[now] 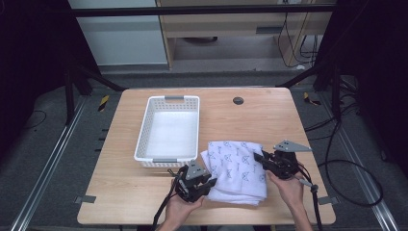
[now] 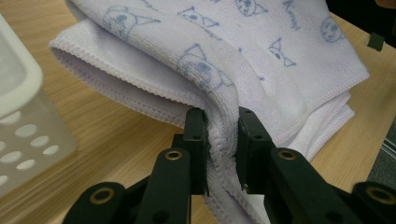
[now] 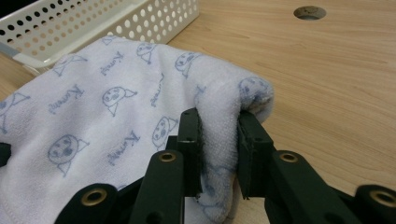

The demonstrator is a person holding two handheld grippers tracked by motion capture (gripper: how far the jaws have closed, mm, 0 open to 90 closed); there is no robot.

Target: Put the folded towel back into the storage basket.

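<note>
Both tongs are squeezed shut on the towel (image 1: 238, 171): the left tongs (image 2: 223, 140) pinch its near edge, the right tongs (image 3: 219, 140) its far corner. The towel hangs between them, just above the tabletop (image 1: 144, 192). I think it goes next into the basket (image 1: 144, 144) beside the left tongs, so both must lift together.

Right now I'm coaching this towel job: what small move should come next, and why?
Probably lift both ends together toward the basket. The left gripper and right gripper each pinch an edge of the folded towel, which lies on the table beside the empty basket.
</note>
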